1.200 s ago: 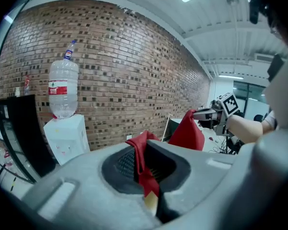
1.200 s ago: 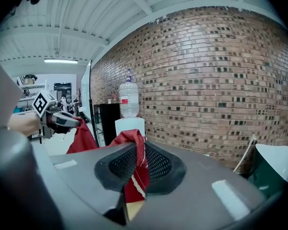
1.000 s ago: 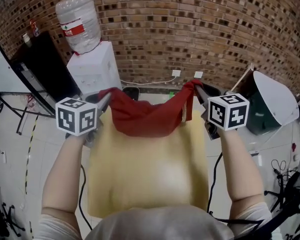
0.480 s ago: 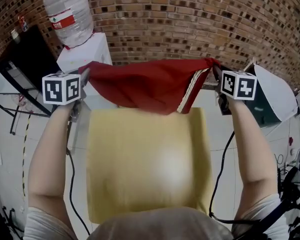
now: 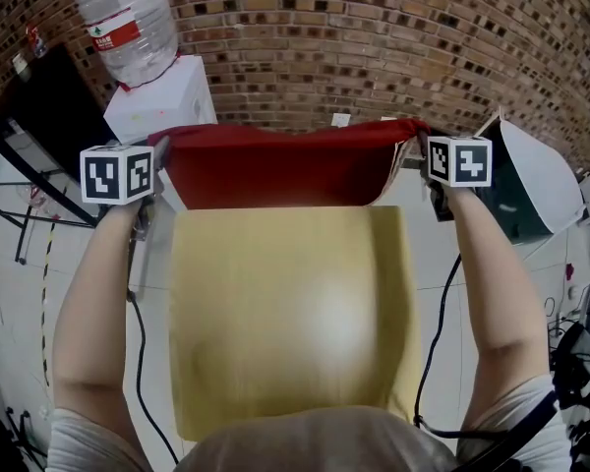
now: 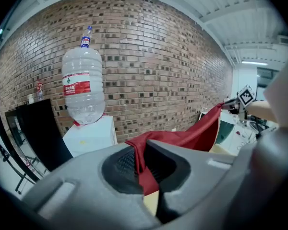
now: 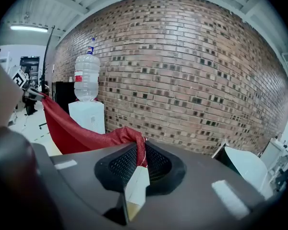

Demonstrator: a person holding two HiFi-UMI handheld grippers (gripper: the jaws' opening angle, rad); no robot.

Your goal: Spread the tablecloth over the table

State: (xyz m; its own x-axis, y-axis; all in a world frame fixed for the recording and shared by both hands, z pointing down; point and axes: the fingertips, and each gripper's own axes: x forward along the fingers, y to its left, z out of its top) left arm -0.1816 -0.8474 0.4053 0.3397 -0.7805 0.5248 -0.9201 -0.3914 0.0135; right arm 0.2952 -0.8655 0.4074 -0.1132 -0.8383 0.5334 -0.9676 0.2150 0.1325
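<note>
Tablecloth (image 5: 275,170) hangs stretched above the table's (image 5: 285,313) far end, its corners clamped by left gripper (image 5: 159,151) and right gripper (image 5: 413,151); overtightening could pull one corner free.

The tablecloth (image 5: 275,170) hides the table (image 5: 285,293) — its far edge.

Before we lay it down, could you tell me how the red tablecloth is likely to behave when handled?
Probably floppy: the red tablecloth hangs as a sheet between the left gripper and right gripper, bunching where each pinches it. Likely light, since two pinches carry it. It should drape over the table, not hold shape.
</note>
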